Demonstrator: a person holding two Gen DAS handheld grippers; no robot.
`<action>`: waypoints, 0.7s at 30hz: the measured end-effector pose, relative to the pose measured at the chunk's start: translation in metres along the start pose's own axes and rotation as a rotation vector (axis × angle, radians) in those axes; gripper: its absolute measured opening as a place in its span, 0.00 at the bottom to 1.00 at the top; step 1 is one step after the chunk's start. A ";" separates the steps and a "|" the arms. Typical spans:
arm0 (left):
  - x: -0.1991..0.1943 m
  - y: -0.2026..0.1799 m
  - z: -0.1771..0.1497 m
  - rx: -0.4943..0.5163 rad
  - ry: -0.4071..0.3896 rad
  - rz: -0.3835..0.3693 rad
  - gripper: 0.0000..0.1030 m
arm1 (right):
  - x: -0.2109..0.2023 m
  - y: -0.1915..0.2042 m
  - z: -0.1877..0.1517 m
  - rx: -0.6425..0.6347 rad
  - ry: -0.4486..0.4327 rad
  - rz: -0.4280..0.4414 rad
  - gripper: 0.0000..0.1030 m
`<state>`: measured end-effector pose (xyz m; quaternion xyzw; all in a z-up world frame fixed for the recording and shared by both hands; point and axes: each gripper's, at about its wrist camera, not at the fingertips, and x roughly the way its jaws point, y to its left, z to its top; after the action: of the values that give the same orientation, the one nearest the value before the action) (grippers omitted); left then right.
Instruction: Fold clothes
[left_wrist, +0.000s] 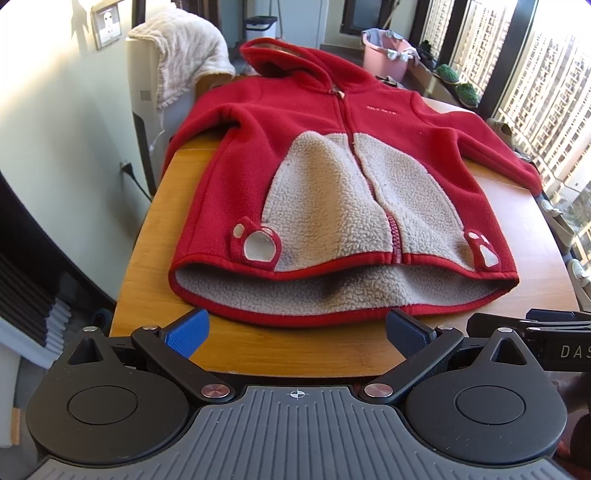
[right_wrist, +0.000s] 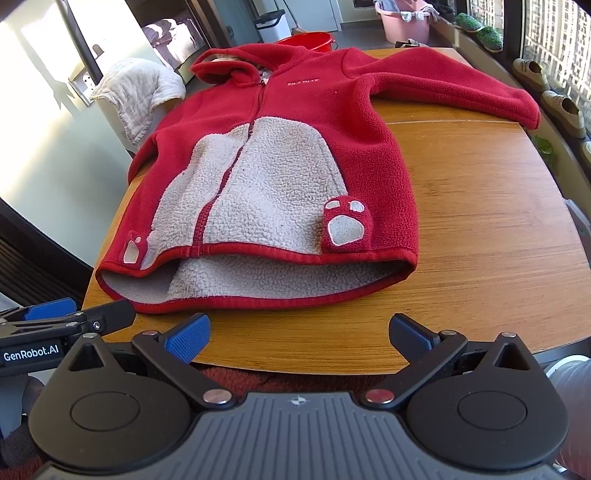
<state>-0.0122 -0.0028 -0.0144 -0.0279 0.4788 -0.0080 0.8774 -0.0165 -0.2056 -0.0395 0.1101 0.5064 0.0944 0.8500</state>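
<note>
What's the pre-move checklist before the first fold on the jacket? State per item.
1. Left gripper open, nothing held: ok.
2. Right gripper open, nothing held: ok.
3. Jacket lies front up on the table, zipped, hood at the far end: ok.
4. Jacket flat: not ok. The hem gapes toward the grippers, showing the grey lining.
5. Sleeves on the table: not ok. The sleeve on the window side reaches the table edge with its cuff at or past it; the other drapes over the opposite edge.
6. Free table for folding: ok on the window side; the other side cannot tell.
</note>
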 end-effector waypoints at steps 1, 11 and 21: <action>0.000 0.000 0.000 0.000 -0.001 -0.001 1.00 | -0.001 0.001 -0.001 -0.002 -0.001 -0.001 1.00; -0.003 0.000 -0.002 0.008 -0.005 -0.005 1.00 | -0.005 0.001 -0.003 -0.003 -0.017 -0.003 1.00; -0.003 0.002 -0.002 0.004 -0.005 -0.011 1.00 | -0.005 0.004 -0.003 -0.009 -0.019 -0.005 1.00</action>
<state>-0.0155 -0.0005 -0.0131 -0.0287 0.4762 -0.0138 0.8788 -0.0219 -0.2034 -0.0355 0.1058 0.4979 0.0937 0.8556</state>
